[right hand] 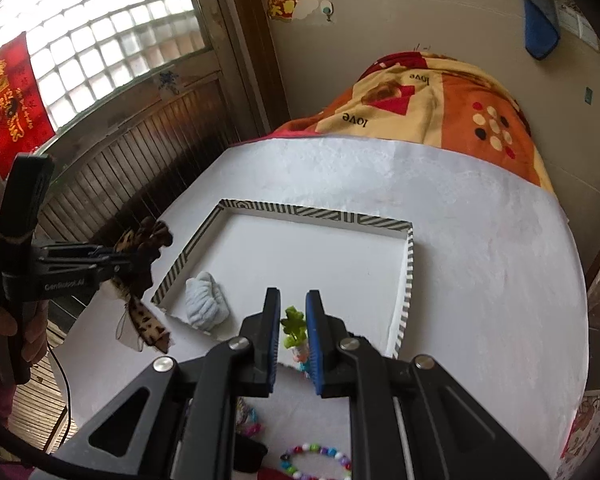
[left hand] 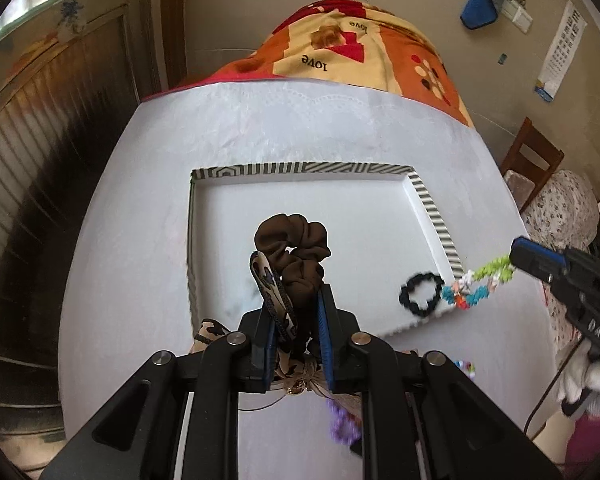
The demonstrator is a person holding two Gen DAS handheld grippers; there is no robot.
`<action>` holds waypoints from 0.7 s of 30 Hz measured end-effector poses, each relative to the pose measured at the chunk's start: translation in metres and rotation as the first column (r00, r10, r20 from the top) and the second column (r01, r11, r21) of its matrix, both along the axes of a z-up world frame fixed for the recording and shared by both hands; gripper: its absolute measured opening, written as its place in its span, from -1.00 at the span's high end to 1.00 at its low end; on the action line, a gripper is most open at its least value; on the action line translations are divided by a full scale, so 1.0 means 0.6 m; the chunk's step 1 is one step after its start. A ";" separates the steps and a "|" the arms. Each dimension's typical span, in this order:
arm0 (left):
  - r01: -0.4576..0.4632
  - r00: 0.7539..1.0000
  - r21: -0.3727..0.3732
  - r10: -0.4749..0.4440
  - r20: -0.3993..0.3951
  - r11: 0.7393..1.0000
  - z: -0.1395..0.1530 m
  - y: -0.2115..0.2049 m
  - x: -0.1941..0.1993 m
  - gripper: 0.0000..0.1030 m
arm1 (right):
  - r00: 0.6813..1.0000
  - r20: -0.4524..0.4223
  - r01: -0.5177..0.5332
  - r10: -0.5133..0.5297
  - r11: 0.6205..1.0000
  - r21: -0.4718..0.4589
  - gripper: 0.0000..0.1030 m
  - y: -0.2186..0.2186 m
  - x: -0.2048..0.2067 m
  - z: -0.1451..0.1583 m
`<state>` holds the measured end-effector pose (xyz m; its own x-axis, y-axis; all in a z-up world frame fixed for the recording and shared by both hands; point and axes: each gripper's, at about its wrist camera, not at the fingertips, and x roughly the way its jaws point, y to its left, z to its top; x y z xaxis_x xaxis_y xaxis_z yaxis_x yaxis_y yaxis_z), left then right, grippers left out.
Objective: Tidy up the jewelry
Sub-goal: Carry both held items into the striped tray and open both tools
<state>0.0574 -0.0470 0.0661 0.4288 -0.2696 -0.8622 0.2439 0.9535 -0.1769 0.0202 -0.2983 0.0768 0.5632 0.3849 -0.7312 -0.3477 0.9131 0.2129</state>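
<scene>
The left claw (left hand: 296,320) is clenched on a brown scrunchie (left hand: 296,248) and a leopard band (left hand: 274,300), held together above the tray (left hand: 432,216); the tray floor fills mid-frame just beyond the tips, so the drop lies ahead and down. The right claw (right hand: 293,334) grips a bead chain (right hand: 294,326), which in the left view trails lengthwise across the tray's lower-right corner. Count: one tray, one black ring (left hand: 420,294) and one pale scrunchie (right hand: 206,306) inside, one bead bracelet (right hand: 318,460) on the bench (right hand: 480,260).
</scene>
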 end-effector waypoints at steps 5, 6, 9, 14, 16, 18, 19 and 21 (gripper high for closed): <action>-0.014 1.000 0.014 0.014 -0.023 1.000 -0.023 -0.019 0.050 0.81 | 1.000 -0.020 -0.001 0.001 1.000 0.001 0.75 0.014 0.040 -0.020; -0.016 0.999 0.013 0.016 -0.029 1.000 -0.027 -0.021 0.058 0.81 | 1.000 -0.022 0.001 -0.001 1.000 0.004 0.75 0.016 0.046 -0.022; -0.027 0.999 0.016 0.027 -0.043 1.000 -0.042 -0.029 0.082 0.81 | 0.999 -0.036 0.006 -0.005 1.000 0.018 0.75 0.021 0.073 -0.037; -0.046 0.997 0.023 0.047 -0.067 0.999 -0.070 -0.036 0.116 0.81 | 0.997 -0.078 0.012 -0.009 0.999 0.037 0.75 0.027 0.115 -0.070; -0.055 0.995 0.024 0.056 -0.081 0.998 -0.082 -0.037 0.129 0.81 | 0.995 -0.098 0.021 -0.018 0.999 0.033 0.75 0.023 0.132 -0.090; -0.064 0.994 0.036 0.067 -0.088 0.997 -0.096 -0.037 0.142 0.81 | 0.992 -0.119 0.043 -0.040 0.999 0.021 0.75 0.012 0.145 -0.111; -0.068 0.993 0.040 0.072 -0.091 0.997 -0.101 -0.037 0.146 0.81 | 0.989 -0.140 0.060 -0.057 0.998 0.016 0.75 0.004 0.153 -0.125; -0.078 0.991 0.049 0.083 -0.101 0.996 -0.113 -0.036 0.155 0.81 | 0.980 -0.180 0.090 -0.087 0.996 0.010 0.74 -0.013 0.165 -0.150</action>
<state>0.1505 -0.0685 -0.0020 0.3558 -0.1981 -0.9133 0.1487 0.9768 -0.1539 0.1194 -0.3060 -0.0134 0.4559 0.3535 -0.8169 -0.2203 0.9340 0.2813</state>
